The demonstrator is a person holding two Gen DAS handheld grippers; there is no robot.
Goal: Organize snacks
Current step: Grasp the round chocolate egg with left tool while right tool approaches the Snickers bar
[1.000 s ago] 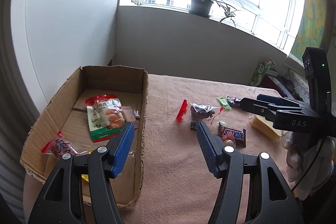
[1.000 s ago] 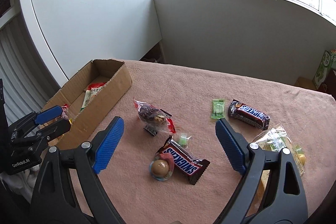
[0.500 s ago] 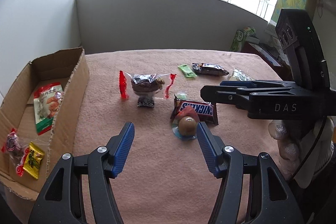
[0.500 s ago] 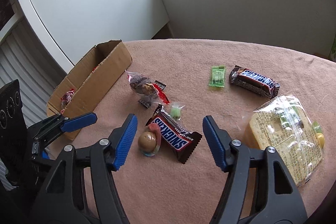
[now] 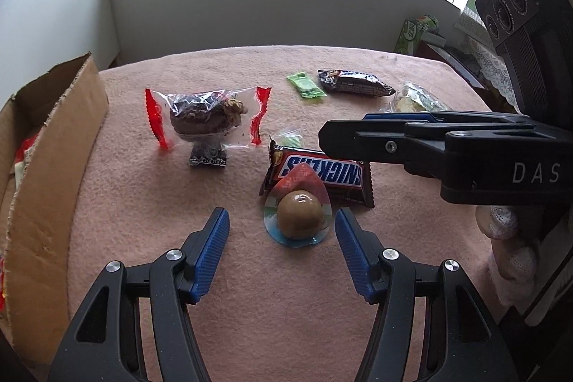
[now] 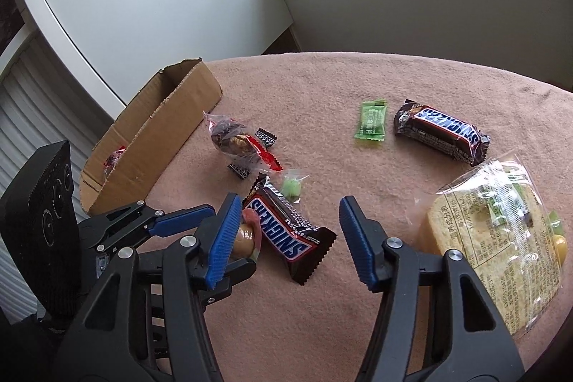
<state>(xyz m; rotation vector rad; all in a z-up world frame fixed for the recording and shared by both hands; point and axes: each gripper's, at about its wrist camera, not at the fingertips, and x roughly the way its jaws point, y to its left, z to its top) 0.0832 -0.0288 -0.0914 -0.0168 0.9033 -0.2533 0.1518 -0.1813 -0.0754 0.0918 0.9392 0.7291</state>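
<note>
Both tongs half apart, nothing clamped in either. My left tongs [image 5: 281, 226] straddle the round brown candy in its clear blister [image 5: 296, 220], pads not touching it. My right tongs [image 6: 286, 215] hang over the near Snickers bar [image 6: 286, 227], which lies mid-surface with one end under that same candy.

Risks as I judge them:
- The two tongs are crowding one spot; closing together, they may knock each other.
- The candy rests partly on the bar. Lifting the bar first would tip or roll the candy; it is round and could travel toward the near edge.
- The blister's thin rim may slip from the pads.

Cardboard box [image 6: 172, 127] sits at the surface's left edge, already holding a few packets.
</note>
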